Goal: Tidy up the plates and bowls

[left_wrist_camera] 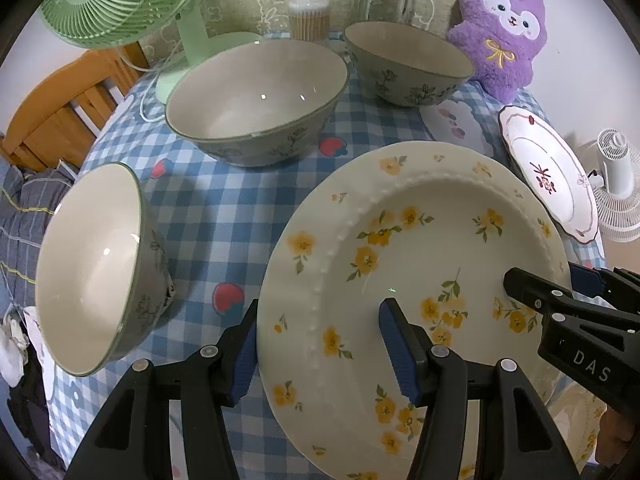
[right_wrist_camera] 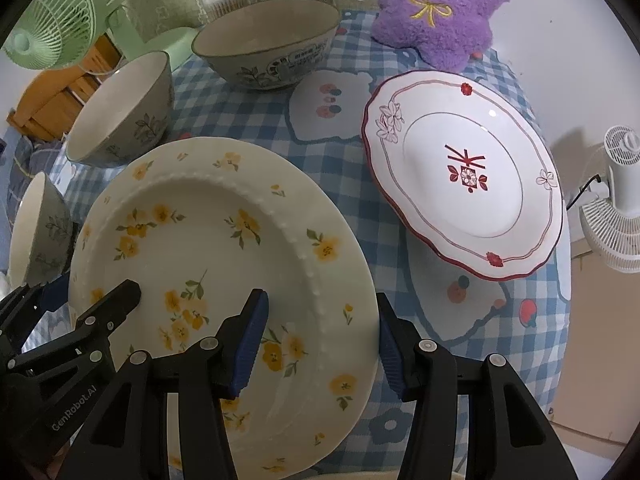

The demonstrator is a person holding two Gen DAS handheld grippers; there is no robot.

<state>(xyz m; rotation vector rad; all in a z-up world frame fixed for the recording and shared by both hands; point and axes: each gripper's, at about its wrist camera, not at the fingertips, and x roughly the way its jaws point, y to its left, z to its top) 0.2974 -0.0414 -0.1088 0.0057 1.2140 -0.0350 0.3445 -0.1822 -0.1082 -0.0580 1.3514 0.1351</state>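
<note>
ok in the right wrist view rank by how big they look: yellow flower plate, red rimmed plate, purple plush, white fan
1. yellow flower plate, nearest the camera, so partly inflated
2. red rimmed plate
3. purple plush, cropped at the top
4. white fan, cut off at the edge

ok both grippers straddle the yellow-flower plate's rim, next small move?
Probably close both. The left gripper and right gripper each straddle opposite rims of the yellow-flower plate, fingers not pressing. Grip, then lift toward the red-trimmed plate.

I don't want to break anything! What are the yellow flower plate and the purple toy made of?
The yellow flower plate looks like glazed ceramic: smooth, shiny, with a beaded raised rim, so probably breakable. The purple toy looks like soft plush fabric: fuzzy all over, with a stitched yellow bow.
</note>
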